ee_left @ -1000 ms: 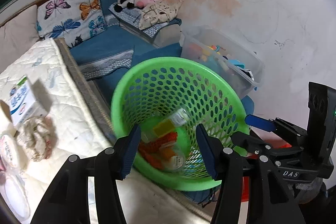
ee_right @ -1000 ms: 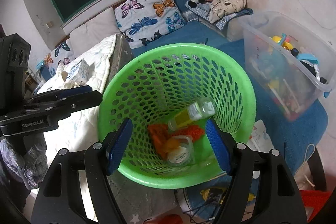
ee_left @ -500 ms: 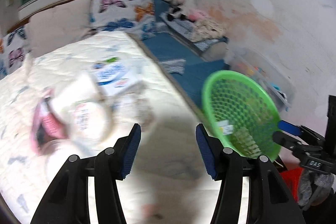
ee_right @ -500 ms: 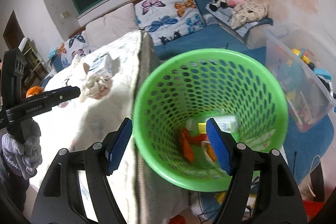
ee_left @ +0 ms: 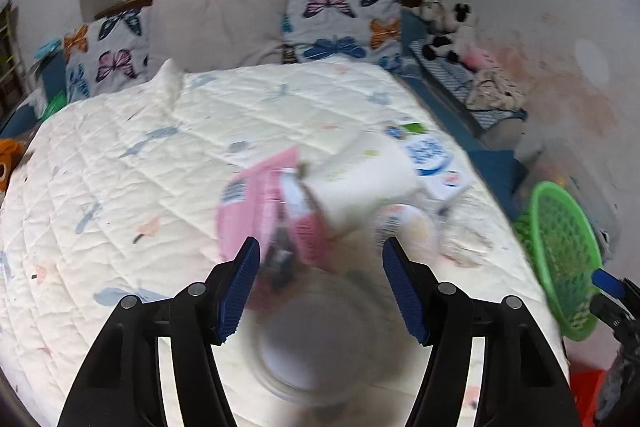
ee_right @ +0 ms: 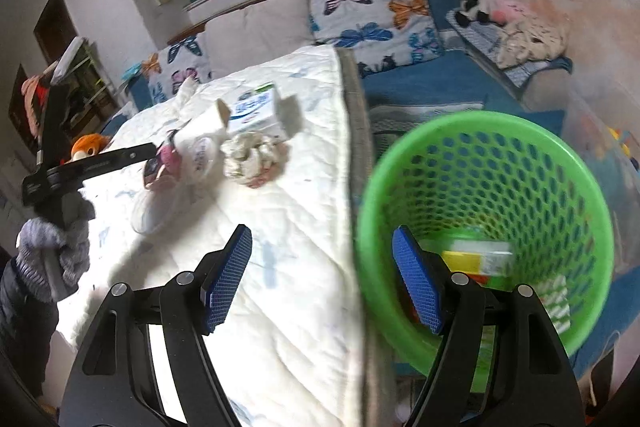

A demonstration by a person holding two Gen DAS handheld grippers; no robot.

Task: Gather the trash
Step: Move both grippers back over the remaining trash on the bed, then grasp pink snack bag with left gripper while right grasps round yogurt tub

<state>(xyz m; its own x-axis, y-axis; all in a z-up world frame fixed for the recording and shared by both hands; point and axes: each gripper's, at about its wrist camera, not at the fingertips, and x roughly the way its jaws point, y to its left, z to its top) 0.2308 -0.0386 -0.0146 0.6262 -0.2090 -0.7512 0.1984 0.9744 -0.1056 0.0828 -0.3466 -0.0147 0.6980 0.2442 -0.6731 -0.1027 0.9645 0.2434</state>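
My left gripper (ee_left: 322, 287) is open and empty above a blurred pile of trash on the bed: a pink packet (ee_left: 276, 211), a white paper cup (ee_left: 360, 179), a round lid (ee_left: 312, 351) and a blue-and-white carton (ee_left: 436, 163). My right gripper (ee_right: 322, 277) is open and empty over the bed edge, beside the green mesh basket (ee_right: 552, 155). The basket holds a bottle with a yellow label (ee_right: 476, 261) and other trash. In the right wrist view the carton (ee_right: 256, 109), a crumpled wad (ee_right: 252, 157) and the left gripper (ee_right: 132, 155) show on the bed.
The white quilted bed (ee_left: 160, 163) has butterfly pillows (ee_left: 344, 23) at its head. Soft toys (ee_left: 448, 35) lie on a blue bench along the wall. The basket (ee_left: 560, 251) stands off the bed's right edge.
My left gripper has swung left from over the basket to over the trash pile on the bed. My right gripper has shifted left, from over the basket to the bed edge. Both stay open.
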